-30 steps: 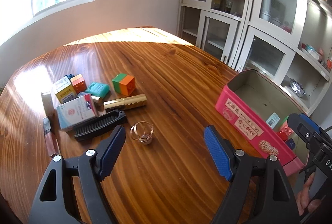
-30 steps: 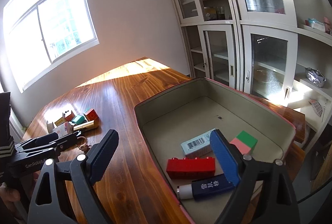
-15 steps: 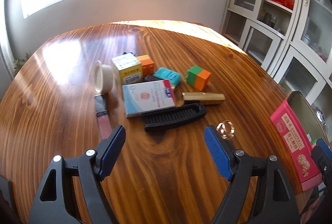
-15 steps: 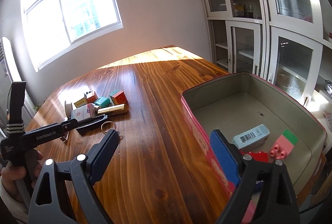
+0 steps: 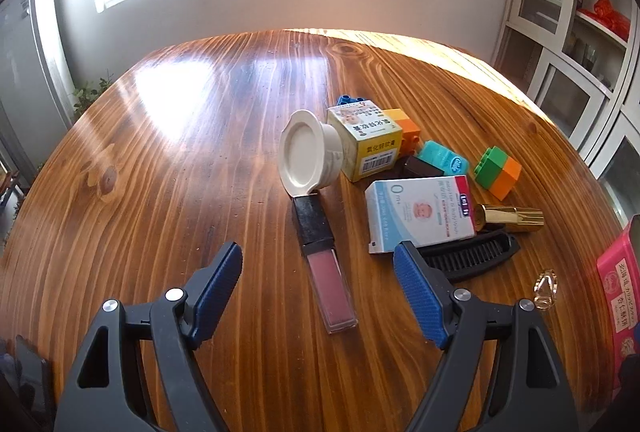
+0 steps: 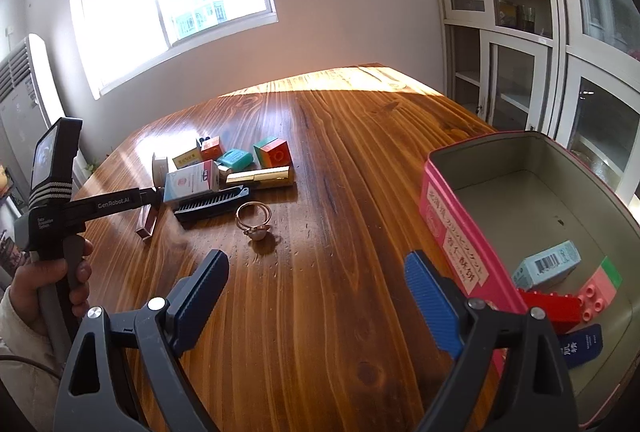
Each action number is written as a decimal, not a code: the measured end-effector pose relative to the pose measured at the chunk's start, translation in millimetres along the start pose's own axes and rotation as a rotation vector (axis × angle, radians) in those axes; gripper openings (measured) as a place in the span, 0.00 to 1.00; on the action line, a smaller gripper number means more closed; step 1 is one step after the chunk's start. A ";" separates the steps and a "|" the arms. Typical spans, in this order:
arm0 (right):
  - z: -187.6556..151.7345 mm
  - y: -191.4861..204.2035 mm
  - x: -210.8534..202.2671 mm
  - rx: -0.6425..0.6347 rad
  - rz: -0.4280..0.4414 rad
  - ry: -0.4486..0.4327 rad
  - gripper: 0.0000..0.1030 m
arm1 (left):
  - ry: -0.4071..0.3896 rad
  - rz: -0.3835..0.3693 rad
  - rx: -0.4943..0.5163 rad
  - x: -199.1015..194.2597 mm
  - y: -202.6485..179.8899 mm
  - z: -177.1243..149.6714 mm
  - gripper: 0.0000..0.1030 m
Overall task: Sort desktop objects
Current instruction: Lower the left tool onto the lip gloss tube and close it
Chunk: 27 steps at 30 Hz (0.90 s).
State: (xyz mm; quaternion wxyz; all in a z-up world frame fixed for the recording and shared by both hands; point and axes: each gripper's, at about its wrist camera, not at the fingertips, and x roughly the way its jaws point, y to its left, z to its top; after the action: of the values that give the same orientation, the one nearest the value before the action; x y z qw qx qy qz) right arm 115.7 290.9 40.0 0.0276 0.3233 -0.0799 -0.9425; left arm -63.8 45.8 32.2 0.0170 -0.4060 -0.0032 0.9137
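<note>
My left gripper is open and empty above the table, with a pink lip gloss tube lying between its fingers. Beyond it lie a white jar, a yellow box, a white and blue box, a black comb, a gold lipstick, a teal case, a green and orange block and a ring. My right gripper is open and empty beside the pink tin, which holds a light blue box, bricks and a dark blue item.
The wooden table has a rounded far edge under a window. Glass-door cabinets stand at the right. The left gripper's body and the hand holding it show at the left of the right wrist view.
My left gripper has swung left from the tin to the pile, so the lip gloss now lies between its fingers. My right gripper has drawn back out of the tin and to its left.
</note>
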 end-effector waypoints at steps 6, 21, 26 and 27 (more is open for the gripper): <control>0.0 7.7 12.3 -0.019 0.021 0.034 0.90 | 0.027 0.030 -0.005 19.7 6.3 4.6 0.79; 9.3 23.0 46.0 -0.041 0.089 0.111 0.90 | 0.056 0.022 0.023 37.8 0.2 4.2 0.43; 13.1 29.3 63.5 -0.041 0.121 0.153 0.90 | 0.052 0.019 0.060 37.1 -7.8 2.6 0.24; 13.7 29.9 66.2 -0.040 0.126 0.159 0.90 | 0.053 0.021 0.066 36.7 -8.1 2.5 0.23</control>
State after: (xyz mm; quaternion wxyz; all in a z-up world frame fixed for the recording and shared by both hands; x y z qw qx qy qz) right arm 55.1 256.4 15.7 0.0997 0.3908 -0.0791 -0.9116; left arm -90.1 55.2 6.8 0.0210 -0.4292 0.0319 0.9024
